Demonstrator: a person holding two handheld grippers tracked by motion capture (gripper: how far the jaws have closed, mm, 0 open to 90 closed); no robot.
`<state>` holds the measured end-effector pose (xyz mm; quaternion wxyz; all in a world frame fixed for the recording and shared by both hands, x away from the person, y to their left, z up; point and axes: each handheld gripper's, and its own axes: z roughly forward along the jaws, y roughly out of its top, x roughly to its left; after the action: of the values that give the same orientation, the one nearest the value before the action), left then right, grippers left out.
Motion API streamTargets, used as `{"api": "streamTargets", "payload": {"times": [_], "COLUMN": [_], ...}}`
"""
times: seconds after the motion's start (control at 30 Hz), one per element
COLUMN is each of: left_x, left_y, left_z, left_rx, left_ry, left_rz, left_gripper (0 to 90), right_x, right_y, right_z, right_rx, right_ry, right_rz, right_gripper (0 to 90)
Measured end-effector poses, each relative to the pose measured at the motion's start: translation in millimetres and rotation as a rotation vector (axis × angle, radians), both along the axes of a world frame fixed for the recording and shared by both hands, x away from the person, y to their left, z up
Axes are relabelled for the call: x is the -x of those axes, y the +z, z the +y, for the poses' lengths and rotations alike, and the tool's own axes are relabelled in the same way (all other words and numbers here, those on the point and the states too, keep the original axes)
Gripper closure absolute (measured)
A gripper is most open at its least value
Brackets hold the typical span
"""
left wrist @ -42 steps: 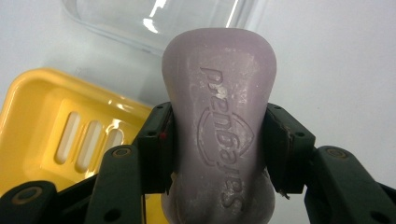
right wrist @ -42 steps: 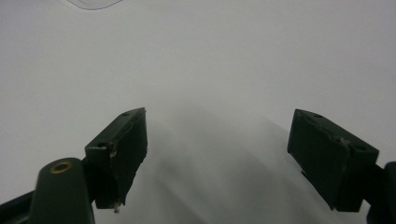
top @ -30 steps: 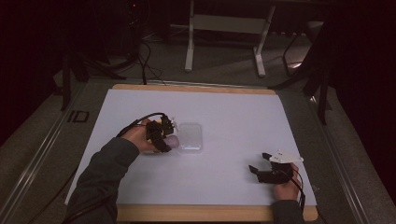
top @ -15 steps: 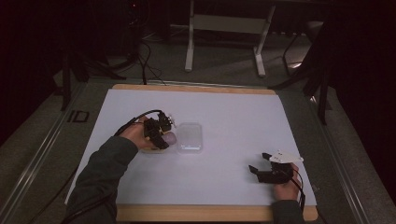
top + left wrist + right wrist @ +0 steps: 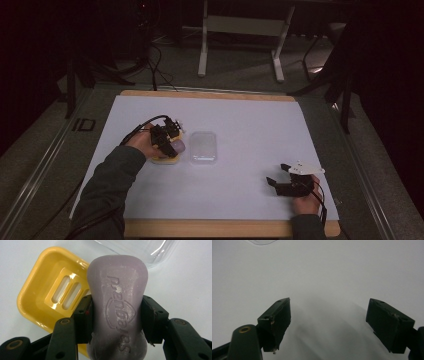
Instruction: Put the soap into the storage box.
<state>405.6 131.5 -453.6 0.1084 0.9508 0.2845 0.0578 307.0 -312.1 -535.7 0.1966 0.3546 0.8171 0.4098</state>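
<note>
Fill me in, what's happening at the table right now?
A person works at a white-covered table with a tool in each hand. The left tool is clamped on a purple soap bar, holding it just above a yellow soap dish. A clear plastic lid lies beside the dish. The soap is not yet set down in the dish. The right tool sits idle near the table's front edge, jaws open with nothing between them.
</note>
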Motion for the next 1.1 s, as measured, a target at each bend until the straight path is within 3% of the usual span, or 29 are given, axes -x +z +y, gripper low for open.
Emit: {"api": "streamTargets", "payload": {"times": [0.67, 1.1], "left_x": [-7.5, -14.5], "left_y": [-1.8, 0.2], "left_z": [10.7, 16.4], "left_rx": [-0.009, 0.010], "left_ry": [0.110, 0.181], "left_rz": [-0.011, -0.020], "left_gripper": [49.5, 49.5], "right_x": [0.1, -0.2], "right_y": [0.0, 0.0], "right_z": [0.1, -0.3], "right_rx": [0.000, 0.000], "right_ry": [0.000, 0.001], "right_rz": [0.000, 0.000], "right_gripper": [19.7, 19.7]}}
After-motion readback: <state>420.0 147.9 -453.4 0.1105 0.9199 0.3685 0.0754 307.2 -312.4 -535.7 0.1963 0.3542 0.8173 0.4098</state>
